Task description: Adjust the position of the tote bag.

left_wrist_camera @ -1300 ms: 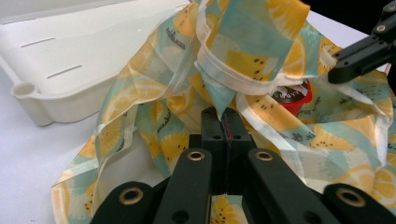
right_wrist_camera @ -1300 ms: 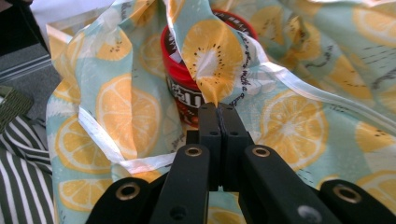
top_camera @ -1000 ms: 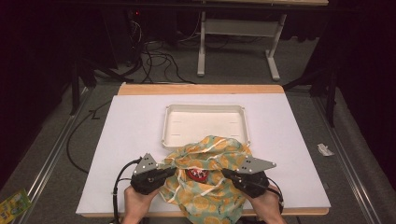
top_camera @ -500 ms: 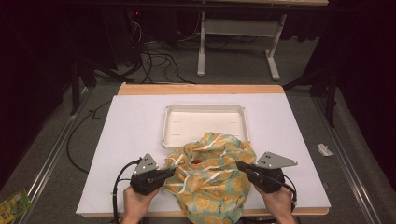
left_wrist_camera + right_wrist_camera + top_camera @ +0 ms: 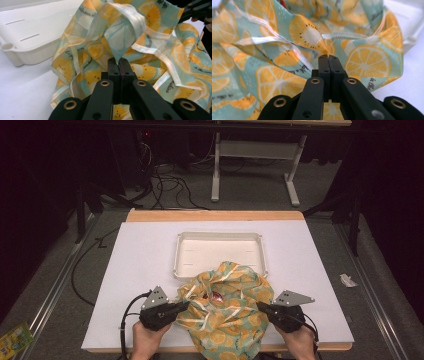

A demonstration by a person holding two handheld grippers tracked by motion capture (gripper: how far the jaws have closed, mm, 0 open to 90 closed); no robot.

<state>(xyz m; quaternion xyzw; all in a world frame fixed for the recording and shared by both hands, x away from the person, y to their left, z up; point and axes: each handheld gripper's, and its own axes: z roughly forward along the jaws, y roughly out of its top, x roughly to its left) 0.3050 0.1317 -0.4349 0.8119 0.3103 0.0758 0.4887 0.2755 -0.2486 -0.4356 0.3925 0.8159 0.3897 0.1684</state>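
Observation:
A crumpled cloth printed with orange and lemon slices on pale teal lies at the near edge of the white table, its far side draped over the rim of a white tray. Something red peeks out at its middle. My left gripper is shut on the cloth's left edge; in the left gripper view a fold of cloth rises from the closed jaws. My right gripper is shut on the right edge, pinching a pointed corner of cloth at the jaw tips.
The shallow white tray sits mid-table with bare table surface to its left and right. A wooden strip borders the table's far edge. Cables and a table frame are on the floor beyond. A small scrap lies on the floor at the right.
My right gripper has moved rightward and toward the near edge with the cloth's corner in it, spreading the cloth wider. The left gripper has stayed where it was.

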